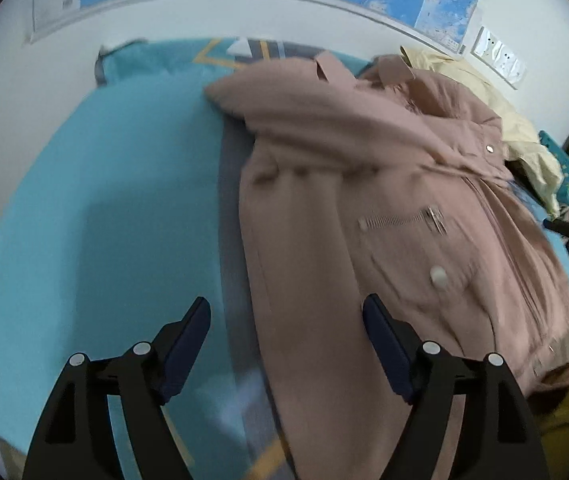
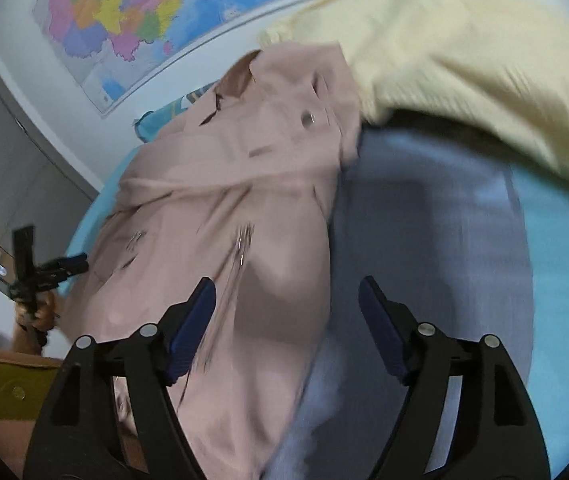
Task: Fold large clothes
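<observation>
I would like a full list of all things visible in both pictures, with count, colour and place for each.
jacket: one, dusty pink, spread on the bed, silver zips and snaps showing
yellow garment: one, pale yellow, beyond the jacket near the wall
bed cover: one, turquoise with a grey band, under the clothes
map: one, many colours, on the white wall behind the bed
sockets: one white panel, on the wall right of the map
cabinet: one, grey, at the left of the right wrist view
left tool: one, black with blue pads, open, nothing between them, over the jacket's left edge
right tool: one, black with blue pads, open, empty, over the jacket's right edge
hand: one, holding the left tool
</observation>
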Demonstrator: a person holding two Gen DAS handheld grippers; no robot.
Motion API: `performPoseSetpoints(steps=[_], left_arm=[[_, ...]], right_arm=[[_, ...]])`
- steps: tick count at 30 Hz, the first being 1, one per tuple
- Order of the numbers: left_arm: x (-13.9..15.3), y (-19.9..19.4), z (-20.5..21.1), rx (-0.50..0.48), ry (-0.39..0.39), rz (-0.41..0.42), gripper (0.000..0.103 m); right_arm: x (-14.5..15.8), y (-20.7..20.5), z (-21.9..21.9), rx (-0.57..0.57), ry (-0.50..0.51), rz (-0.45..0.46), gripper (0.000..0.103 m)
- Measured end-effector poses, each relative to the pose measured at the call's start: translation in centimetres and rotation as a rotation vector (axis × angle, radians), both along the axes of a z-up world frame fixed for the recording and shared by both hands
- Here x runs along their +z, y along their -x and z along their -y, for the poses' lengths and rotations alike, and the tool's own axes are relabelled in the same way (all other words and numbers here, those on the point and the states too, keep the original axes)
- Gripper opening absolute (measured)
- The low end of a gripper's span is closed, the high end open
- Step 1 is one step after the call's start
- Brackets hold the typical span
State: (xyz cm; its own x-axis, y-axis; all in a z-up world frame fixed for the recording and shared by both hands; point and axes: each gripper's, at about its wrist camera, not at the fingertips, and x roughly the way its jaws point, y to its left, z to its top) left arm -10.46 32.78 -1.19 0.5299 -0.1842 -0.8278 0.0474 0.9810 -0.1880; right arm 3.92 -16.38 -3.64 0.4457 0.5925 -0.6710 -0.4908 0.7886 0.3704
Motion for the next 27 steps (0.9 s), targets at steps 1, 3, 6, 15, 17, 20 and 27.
performPoseSetpoints(steps=[1,3,6,15,17,20,27], left_arm=[[-0.2,0.5,0.0,-0.001,0.012,-0.006,0.076],[-0.2,2.0,0.3,-0.026,0.038,0.003,0.08],[-0.2,3.2,0.9,-0.056,0.079,-0.009,0.081],[-0.9,5.3,1.9,-0.155,0.325,-0.045,0.092],[-1.1,5.2,2.3,-0.182,0.383,-0.058,0.092],[-1.4,4.8,3.0,-0.202,0.425,-0.046,0.096],[-1.7,4.2,4.1,-0.153,0.324,-0.011,0.051]], right_arm=[[-0.6,0.8,0.7,-0.008,-0.019,-0.028,0.074],[-1.4,1.8,1.6,-0.01,-0.041,-0.06,0.074],[-2.3,3.2,2.2,0.009,-0.086,-0.096,0.074],[-3.7,5.8,0.8,0.134,-0.181,-0.122,0.078],[-3.8,6.1,0.2,0.178,-0.201,-0.126,0.078],[-4.0,6.1,-0.8,0.204,-0.208,-0.102,0.078],[-4.3,5.8,-2.1,0.231,-0.227,-0.118,0.056]])
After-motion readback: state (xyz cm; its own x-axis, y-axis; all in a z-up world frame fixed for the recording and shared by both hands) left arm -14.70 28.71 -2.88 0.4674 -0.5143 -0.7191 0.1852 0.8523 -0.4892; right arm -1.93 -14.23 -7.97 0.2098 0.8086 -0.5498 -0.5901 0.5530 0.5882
